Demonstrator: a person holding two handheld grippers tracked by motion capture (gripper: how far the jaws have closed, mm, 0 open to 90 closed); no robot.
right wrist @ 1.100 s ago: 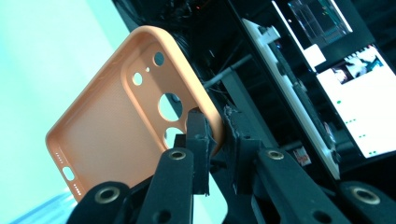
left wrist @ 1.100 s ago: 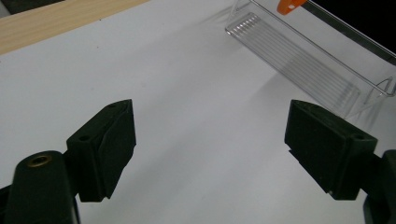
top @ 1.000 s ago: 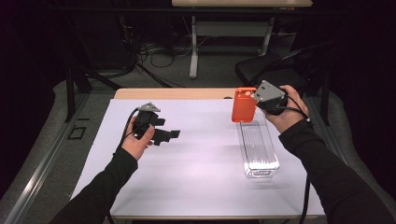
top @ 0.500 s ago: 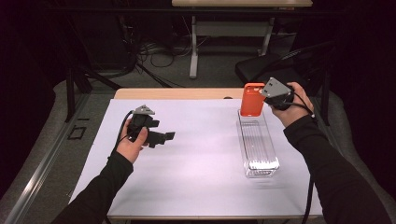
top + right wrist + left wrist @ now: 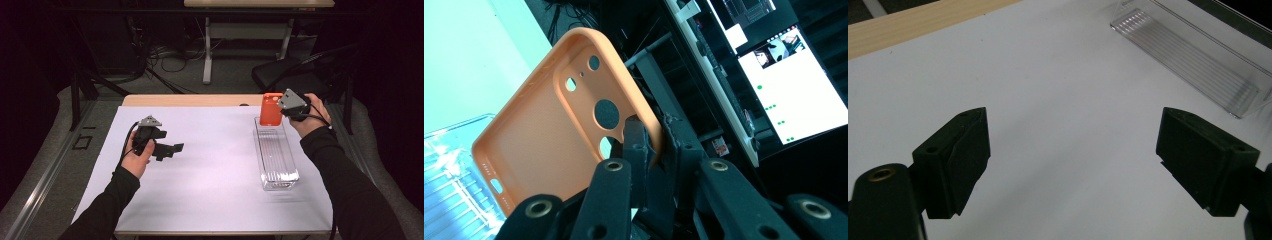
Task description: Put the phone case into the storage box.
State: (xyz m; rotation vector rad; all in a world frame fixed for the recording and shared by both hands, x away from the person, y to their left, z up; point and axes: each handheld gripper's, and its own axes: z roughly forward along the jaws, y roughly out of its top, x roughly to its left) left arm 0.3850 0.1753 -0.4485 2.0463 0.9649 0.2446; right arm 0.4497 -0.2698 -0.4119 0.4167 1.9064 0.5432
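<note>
Right gripper view: right gripper [image 5: 651, 145] jaws pinched fully down on the side wall of the orange phone case [image 5: 554, 135], next to the camera cutouts. High view: case [image 5: 270, 110] held upright over the far end of the clear tray [image 5: 292, 176], at the table's right side. Judgement: light, thin, flexible shell; it'll bend rather than break, and a rim pinch lets it swing, so a grip on the thicker edge near the cutouts is steadier. Left gripper [image 5: 1073, 160] jaws wide apart, empty, hovering over the white table cover [image 5: 215, 170]
</note>
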